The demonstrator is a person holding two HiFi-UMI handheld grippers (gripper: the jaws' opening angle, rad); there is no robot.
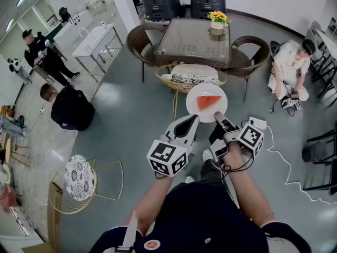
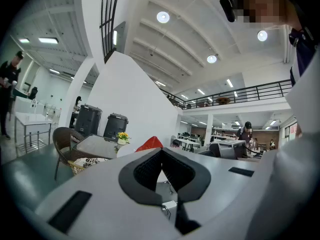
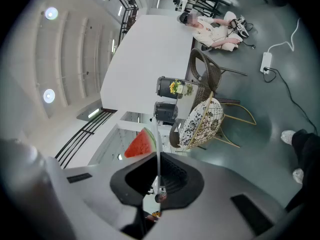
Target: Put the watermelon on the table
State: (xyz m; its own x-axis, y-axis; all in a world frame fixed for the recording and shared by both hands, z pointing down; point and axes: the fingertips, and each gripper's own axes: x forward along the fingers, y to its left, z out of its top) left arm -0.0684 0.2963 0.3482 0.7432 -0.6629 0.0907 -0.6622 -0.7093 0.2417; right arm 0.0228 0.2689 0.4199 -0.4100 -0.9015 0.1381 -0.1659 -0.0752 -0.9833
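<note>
Right gripper [image 1: 218,119] is clamped on the rim of the white plate [image 1: 192,107]. The right gripper view shows the plate only edge-on, as a thin line pinched between the pads. The head view shows the watermelon [image 1: 208,101] slice lying on the plate, in the air over the wicker chair [image 1: 181,84], short of the glass table [image 1: 192,38]. Left gripper [image 1: 189,124] sits just beside the plate's near rim, jaws apart on nothing. Its own view catches just the slice's red tip.
</note>
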